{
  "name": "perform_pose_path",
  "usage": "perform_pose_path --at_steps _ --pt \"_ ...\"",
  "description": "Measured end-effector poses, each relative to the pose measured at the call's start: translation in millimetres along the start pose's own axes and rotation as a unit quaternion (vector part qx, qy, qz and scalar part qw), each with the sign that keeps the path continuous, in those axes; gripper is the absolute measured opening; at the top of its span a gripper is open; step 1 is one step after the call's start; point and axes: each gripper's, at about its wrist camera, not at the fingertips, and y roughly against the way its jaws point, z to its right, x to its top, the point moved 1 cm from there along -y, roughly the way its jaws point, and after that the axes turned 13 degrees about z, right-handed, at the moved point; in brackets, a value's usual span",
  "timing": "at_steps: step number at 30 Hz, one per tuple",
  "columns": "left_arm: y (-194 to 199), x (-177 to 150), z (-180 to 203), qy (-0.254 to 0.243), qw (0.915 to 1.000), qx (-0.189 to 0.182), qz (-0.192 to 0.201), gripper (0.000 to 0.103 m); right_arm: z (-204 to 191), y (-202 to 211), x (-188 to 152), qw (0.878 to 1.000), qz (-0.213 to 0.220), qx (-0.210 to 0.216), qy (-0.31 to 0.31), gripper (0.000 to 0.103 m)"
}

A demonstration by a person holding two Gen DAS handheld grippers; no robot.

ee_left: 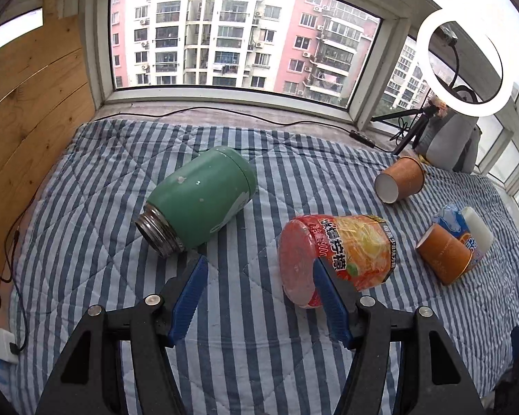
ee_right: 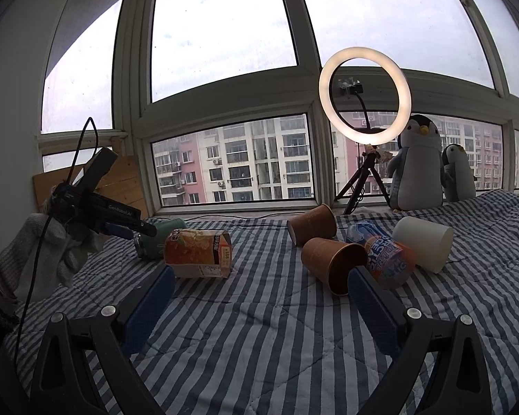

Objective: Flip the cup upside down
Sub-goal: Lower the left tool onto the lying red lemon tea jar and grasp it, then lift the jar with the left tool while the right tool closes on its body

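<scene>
Two brown paper cups lie on their sides on the striped quilt. The near cup [ee_right: 332,263] [ee_left: 444,257] has its mouth toward the right wrist camera. The far cup [ee_right: 313,223] [ee_left: 401,178] lies behind it. A white cup [ee_right: 424,242] lies on its side at the right. My right gripper [ee_right: 259,287] is open and empty, its right finger just in front of the near cup. My left gripper [ee_left: 259,276] is open and empty, between a green flask [ee_left: 202,195] and an orange jar [ee_left: 335,256]. It also shows in the right wrist view [ee_right: 135,230], held by a gloved hand.
A blue and orange packet [ee_right: 387,256] lies against the near cup. A ring light on a tripod [ee_right: 365,97] and two plush penguins [ee_right: 418,162] stand by the window. A wooden board [ee_left: 31,103] leans at the left. Cables run along the sill.
</scene>
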Motion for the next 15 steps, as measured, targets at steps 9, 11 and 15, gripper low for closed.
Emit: perform_pose_path --at_steps 9,11,15 --pt "-72 45 33 -0.052 0.9949 0.086 -0.014 0.069 4 -1 0 1.0 -0.002 -0.002 -0.007 0.099" --pt "-80 40 40 -0.067 0.9938 0.085 -0.027 0.069 3 0 1 1.0 -0.001 0.0 -0.007 0.099" --pt "-69 23 45 -0.073 0.9947 0.063 -0.036 0.069 2 2 1 1.0 0.002 0.002 -0.004 0.099"
